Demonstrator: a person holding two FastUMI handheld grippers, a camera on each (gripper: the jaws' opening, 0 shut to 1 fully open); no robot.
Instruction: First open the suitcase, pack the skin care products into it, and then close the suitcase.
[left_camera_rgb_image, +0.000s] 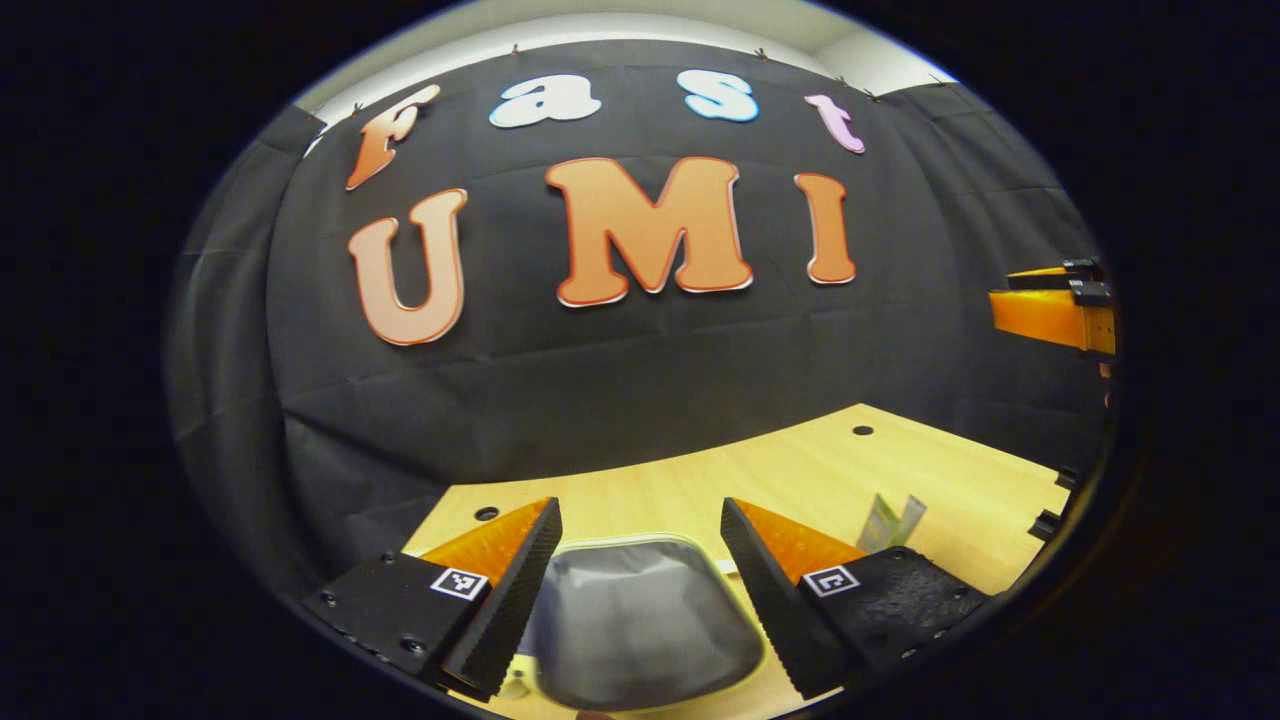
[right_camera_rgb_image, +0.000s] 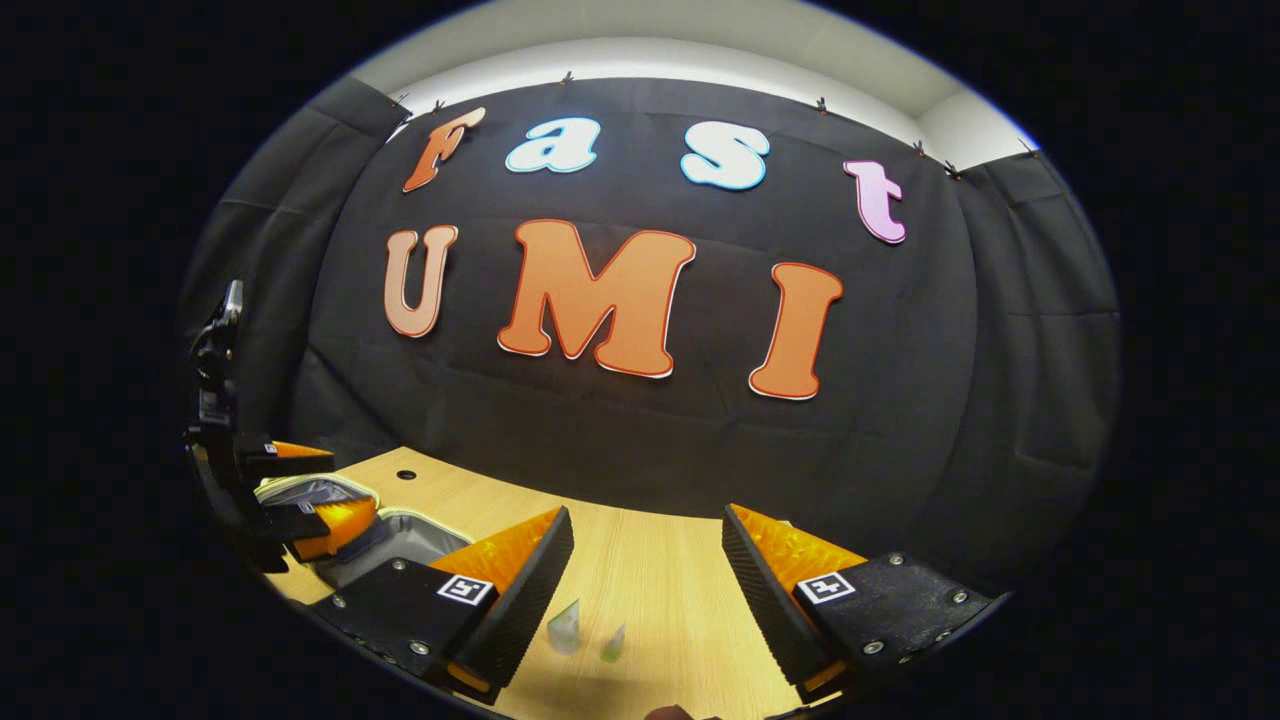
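Observation:
The suitcase (left_camera_rgb_image: 640, 620) lies open on the wooden table, its grey lining showing under and between the fingers of my left gripper (left_camera_rgb_image: 640, 510), which is open and holds nothing. To its right stand the skin care products (left_camera_rgb_image: 893, 520), pale greenish tubes. In the right gripper view the two small tubes (right_camera_rgb_image: 565, 625) stand on the table just ahead of my right gripper (right_camera_rgb_image: 648, 515), also open and empty. The suitcase (right_camera_rgb_image: 395, 540) sits at the left there, with the left gripper (right_camera_rgb_image: 320, 490) hovering over it.
The light wooden table (right_camera_rgb_image: 660, 590) has small dark holes (left_camera_rgb_image: 862, 430) near its far edge. The black cloth wall rises right behind it. A finger of the right gripper (left_camera_rgb_image: 1040, 315) shows at the right edge of the left gripper view.

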